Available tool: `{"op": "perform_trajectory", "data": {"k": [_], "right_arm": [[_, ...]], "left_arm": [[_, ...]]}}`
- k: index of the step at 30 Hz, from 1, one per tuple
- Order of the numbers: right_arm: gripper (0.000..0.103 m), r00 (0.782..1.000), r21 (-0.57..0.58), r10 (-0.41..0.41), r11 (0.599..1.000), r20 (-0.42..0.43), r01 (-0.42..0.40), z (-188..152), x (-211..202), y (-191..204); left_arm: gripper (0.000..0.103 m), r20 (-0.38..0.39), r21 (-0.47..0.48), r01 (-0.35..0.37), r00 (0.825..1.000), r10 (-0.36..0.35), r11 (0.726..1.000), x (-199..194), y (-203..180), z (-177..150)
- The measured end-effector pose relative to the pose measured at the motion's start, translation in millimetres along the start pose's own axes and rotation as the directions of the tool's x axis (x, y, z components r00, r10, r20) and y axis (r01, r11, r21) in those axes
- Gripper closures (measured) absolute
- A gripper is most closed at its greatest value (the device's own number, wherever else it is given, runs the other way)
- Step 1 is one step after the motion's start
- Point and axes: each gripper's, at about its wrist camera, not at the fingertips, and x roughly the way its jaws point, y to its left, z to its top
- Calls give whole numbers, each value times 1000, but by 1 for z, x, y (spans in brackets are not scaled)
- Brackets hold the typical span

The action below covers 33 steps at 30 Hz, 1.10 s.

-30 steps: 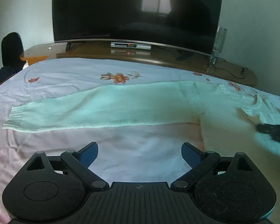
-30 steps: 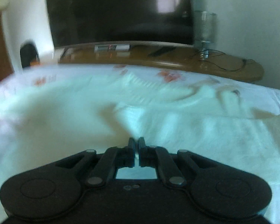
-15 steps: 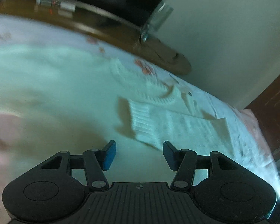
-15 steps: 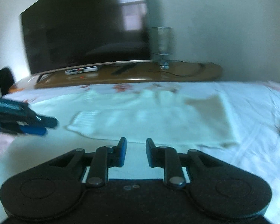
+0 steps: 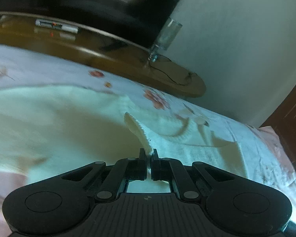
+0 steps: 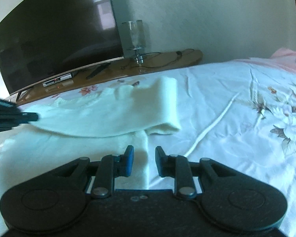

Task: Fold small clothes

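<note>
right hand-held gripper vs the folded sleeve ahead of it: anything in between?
Only sweater body: in the right wrist view, pale knit runs from the opening right hand-held gripper, nothing gripped, to the folded sleeve. No other object there.

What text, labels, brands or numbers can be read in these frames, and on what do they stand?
None can be read.
Set-top box under the television: small red display lights, too blurred to read.
Left tool seen from the right wrist: a pale label strip, too blurred to read.
Tool bodies: only small embossed marks, no legible words.
</note>
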Motion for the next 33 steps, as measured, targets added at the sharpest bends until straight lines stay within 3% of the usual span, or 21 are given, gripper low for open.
{"op": "perform_trajectory", "data": {"k": [10, 23, 33], "right_arm": [[78, 999, 86, -1, 996, -47, 5, 14, 38, -6], [81, 999, 49, -14, 999, -49, 17, 15, 43, -6], [84, 998, 43, -29, 999, -50, 32, 18, 47, -6]], "left_arm": [[100, 4, -15, -68, 998, 68, 998, -18, 54, -1], [99, -8, -43, -119, 993, 119, 992, -14, 74, -19], [99, -18, -36, -123, 992, 122, 992, -13, 75, -15]]}}
